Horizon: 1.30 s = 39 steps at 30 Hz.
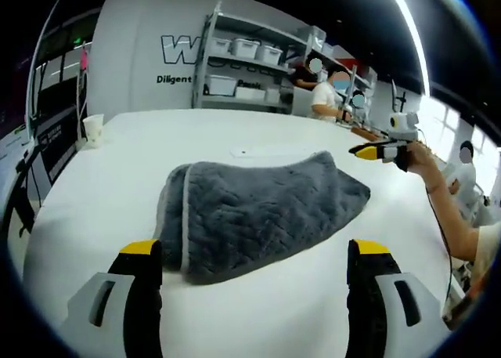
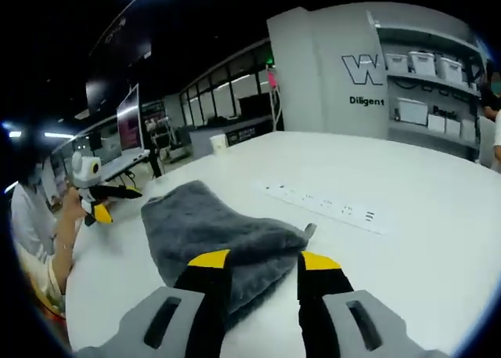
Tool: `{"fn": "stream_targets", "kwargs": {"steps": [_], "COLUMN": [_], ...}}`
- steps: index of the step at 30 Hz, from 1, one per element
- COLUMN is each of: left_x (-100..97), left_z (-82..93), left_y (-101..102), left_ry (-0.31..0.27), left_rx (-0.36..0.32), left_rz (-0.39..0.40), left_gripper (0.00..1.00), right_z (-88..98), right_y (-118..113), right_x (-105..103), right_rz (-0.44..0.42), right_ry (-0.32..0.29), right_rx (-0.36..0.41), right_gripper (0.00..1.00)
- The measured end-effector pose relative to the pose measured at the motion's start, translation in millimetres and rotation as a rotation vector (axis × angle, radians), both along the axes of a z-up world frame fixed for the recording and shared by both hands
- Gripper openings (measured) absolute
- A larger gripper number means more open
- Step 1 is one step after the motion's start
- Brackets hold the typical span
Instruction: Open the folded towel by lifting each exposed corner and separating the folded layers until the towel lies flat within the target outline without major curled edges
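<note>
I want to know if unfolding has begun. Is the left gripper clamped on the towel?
No. In the left gripper view the left gripper stands wide open, short of the grey towel, which lies folded on the white table.

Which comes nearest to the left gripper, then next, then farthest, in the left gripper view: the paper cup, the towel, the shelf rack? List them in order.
1. Towel: straight ahead of the left gripper, its near edge reaching down between the jaws.
2. Paper cup: at the table's far left edge.
3. Shelf rack: beyond the table, against the back wall.
</note>
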<state>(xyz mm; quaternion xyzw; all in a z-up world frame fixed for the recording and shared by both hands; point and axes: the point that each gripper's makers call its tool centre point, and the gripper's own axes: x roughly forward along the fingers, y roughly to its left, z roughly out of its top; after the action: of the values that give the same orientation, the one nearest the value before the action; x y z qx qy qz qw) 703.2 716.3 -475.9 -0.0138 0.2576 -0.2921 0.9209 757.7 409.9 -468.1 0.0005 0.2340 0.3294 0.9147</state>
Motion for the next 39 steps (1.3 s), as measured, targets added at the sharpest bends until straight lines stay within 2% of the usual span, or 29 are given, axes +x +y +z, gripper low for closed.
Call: {"fn": "stream_targets", "kwargs": {"steps": [3, 5, 9, 13, 15, 18, 20, 24, 28, 31, 38, 39], "left_x": [1.7, 2.2, 2.0, 0.4, 0.2, -0.4, -0.9, 1.0, 1.5, 2.4, 4.2, 3.9], "left_z": [0.7, 0.5, -2.9, -4.7, -4.6, -4.8, -5.0, -4.7, -5.5, -5.6, -6.1, -6.1], "left_y": [-1, -2, -5, -5, -5, -6, -5, -3, -3, -2, 0, 0], "left_ry": [0.002, 0.001, 0.009, 0.023, 0.022, 0.021, 0.022, 0.021, 0.026, 0.026, 0.031, 0.030], "left_rx": [-0.016, -0.019, -0.011, -0.010, -0.011, -0.015, -0.017, -0.022, -0.026, -0.029, -0.035, -0.035], "left_rz": [0.005, 0.006, 0.001, -0.001, 0.000, 0.000, 0.001, 0.010, 0.008, 0.007, 0.010, 0.010], "left_gripper": [0.96, 0.96, 0.96, 0.95, 0.95, 0.94, 0.94, 0.94, 0.93, 0.93, 0.93, 0.93], "right_z": [-17.2, -17.0, -17.3, -33.8, -35.7, -38.4, -39.2, -43.9, -38.7, -38.1, -44.2, -43.3], "right_y": [0, -3, -2, 0, 0, -1, 1, 4, 9, 13, 0, -1], "right_x": [1, 9, 18, 17, 18, 21, 22, 18, 18, 15, 19, 19], "right_rz": [0.001, -0.005, 0.005, -0.002, -0.005, -0.014, -0.002, 0.023, 0.062, 0.065, 0.032, 0.029], "right_ry": [0.034, 0.017, 0.024, 0.052, 0.054, 0.057, 0.052, 0.061, 0.036, 0.039, 0.053, 0.053], "right_rx": [-0.045, -0.084, -0.049, -0.065, -0.062, -0.051, -0.052, -0.068, -0.059, -0.040, -0.057, -0.055], "right_gripper": [0.28, 0.28, 0.21, 0.21, 0.21, 0.14, 0.00, 0.00, 0.00, 0.00, 0.00, 0.03]}}
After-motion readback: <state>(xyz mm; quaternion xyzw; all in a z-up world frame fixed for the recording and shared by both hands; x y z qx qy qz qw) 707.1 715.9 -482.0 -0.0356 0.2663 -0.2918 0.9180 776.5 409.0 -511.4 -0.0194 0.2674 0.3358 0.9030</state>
